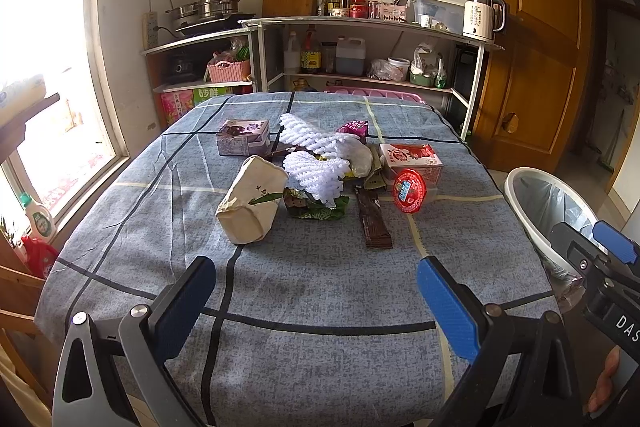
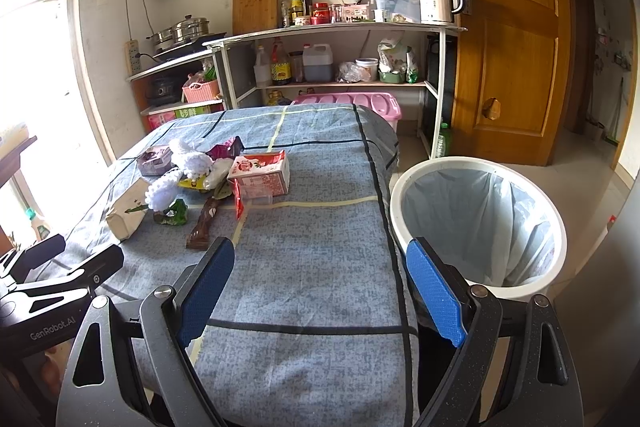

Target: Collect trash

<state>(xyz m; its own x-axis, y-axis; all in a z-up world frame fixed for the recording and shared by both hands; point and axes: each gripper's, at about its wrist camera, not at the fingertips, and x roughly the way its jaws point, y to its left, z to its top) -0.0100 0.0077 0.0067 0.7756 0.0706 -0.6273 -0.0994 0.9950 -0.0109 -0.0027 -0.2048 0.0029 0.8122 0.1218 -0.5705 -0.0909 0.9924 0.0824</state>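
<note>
- Here, the trash sits in a loose heap near the middle of the blue-grey checked tablecloth (image 1: 304, 287): a cream paper-wrapped block (image 1: 252, 201) lying tilted on its side, white foam fruit netting (image 1: 316, 163) draped over the heap, a green crumpled wrapper (image 1: 316, 207) under it, a dark brown flat wrapper (image 1: 373, 219) pointing toward the near edge, and a red round foil lid (image 1: 409, 191) leaning against a red-and-white carton (image 1: 412, 161).
- A purple carton (image 1: 242, 137) lies behind the heap; what is under the netting is hard to make out.
- The white round bin with a pale plastic liner (image 2: 480, 219) stands on the floor just beside the table's right edge, its mouth open.
- Bare cloth stretches between the heap and the near edge.
- The left gripper (image 1: 316, 303) hovers over that near strip, its blue pads spread wide and holding nothing.
- The right gripper (image 2: 320, 283) hangs over the table's right edge near the bin, fingers likewise spread and empty.
</note>
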